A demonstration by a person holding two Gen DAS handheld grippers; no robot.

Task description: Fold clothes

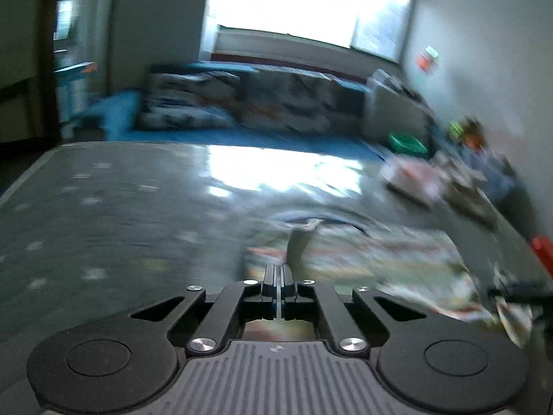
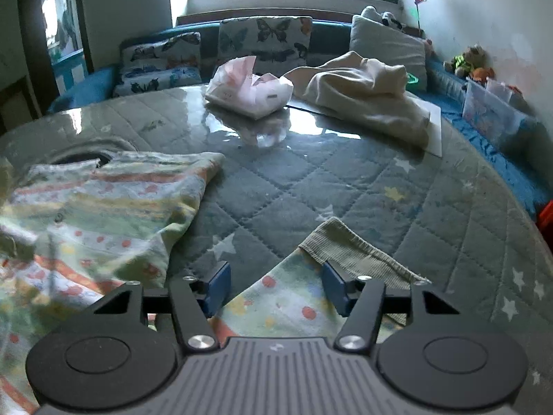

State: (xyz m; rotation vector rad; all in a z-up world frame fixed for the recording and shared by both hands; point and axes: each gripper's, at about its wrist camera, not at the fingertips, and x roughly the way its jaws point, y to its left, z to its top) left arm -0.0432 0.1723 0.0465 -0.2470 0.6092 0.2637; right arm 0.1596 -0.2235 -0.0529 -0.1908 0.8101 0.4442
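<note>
Left gripper [image 1: 278, 278] is clenched, jaws pressed together on a thin strip of the patterned shirt [image 1: 363, 263], which sprawls blurred across the lower right of that view. Over to the right wrist view: sharp picture, right gripper [image 2: 276, 287] released, blue pads [image 2: 217, 285] spread either side of the shirt's ribbed cuff [image 2: 349, 252] on the quilted table [image 2: 276, 186]. Top centre, an open tissue pack [image 2: 249, 91], tissues poking out; beside it, a cream garment [image 2: 366, 93].

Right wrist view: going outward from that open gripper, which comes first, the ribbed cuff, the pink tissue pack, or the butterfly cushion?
Nearest first from the right gripper:
1. Ribbed cuff of the dotted garment, just ahead, slightly right, reaching its right finger.
2. Pink tissue pack, mid-table, a little left of centre.
3. Butterfly cushion, beyond the table edge, under the window.
</note>
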